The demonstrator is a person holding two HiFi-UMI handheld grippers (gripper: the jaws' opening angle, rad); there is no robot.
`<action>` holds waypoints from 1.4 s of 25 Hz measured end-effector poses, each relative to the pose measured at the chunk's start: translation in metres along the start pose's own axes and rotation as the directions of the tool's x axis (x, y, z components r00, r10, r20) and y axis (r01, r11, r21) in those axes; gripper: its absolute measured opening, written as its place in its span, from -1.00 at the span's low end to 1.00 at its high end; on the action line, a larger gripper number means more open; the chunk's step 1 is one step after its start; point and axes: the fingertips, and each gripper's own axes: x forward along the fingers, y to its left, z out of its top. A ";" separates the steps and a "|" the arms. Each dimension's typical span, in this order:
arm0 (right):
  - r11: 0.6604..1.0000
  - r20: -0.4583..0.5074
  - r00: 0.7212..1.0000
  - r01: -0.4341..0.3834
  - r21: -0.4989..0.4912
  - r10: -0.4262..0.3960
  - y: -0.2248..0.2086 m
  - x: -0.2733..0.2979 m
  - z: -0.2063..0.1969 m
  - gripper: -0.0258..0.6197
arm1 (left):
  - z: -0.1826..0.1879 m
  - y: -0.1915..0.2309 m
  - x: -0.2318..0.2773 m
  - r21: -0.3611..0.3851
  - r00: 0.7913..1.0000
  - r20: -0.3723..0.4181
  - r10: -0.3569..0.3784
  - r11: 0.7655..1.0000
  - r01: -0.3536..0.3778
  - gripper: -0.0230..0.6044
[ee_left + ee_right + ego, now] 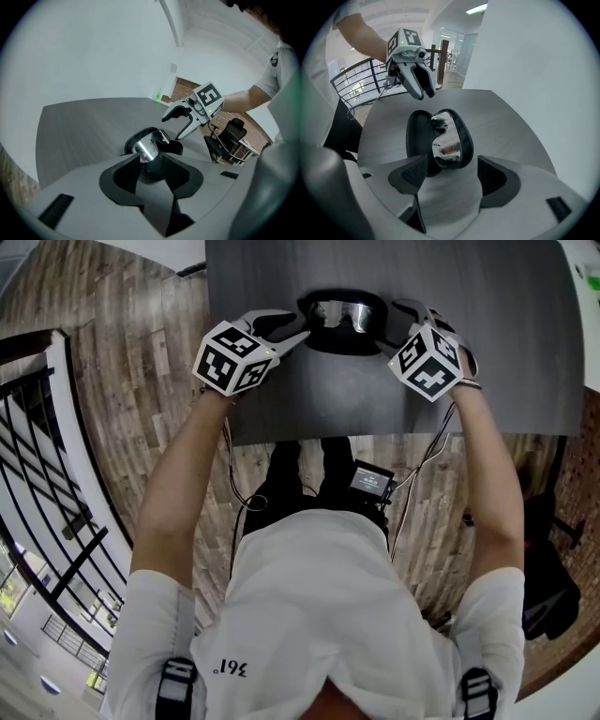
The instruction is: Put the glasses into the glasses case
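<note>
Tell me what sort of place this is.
Probably an office or lab space, perhaps on an upper level. It has a wood-plank floor, a black railing at the floor's edge, and a black office chair beyond the grey table.

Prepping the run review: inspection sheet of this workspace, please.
Surface: grey table.
Job's things: black glasses case lies open; mirrored glasses rest in it.
Clutter: small green item at table's far edge, unidentifiable.
Grippers: left gripper jaws apart, empty, at case's left end; right gripper jaws wide, empty, at its right end.
Cables: cables run from both grippers toward a box at the person's waist.
Surroundings: wood floor, railing, office chair.
</note>
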 end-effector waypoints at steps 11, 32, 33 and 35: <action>0.989 0.078 0.992 0.085 0.125 -0.095 0.003 -0.023 0.009 -0.47 | 0.018 -0.021 -0.022 -0.066 0.989 0.145 0.042 0.997 -0.033 -0.88; 0.942 0.101 0.964 0.213 0.259 -0.245 0.013 -0.075 0.012 -0.89 | 0.031 -0.069 -0.054 -0.095 0.966 0.259 0.014 0.995 0.011 -0.89; 0.942 0.107 0.965 0.206 0.265 -0.241 0.016 -0.077 0.012 -0.89 | 0.031 -0.071 -0.056 -0.095 0.964 0.264 0.013 0.995 0.012 -0.89; 0.942 0.118 0.966 0.190 0.278 -0.229 0.023 -0.081 0.013 -0.89 | 0.031 -0.077 -0.060 -0.093 0.963 0.271 0.011 0.996 0.014 -0.89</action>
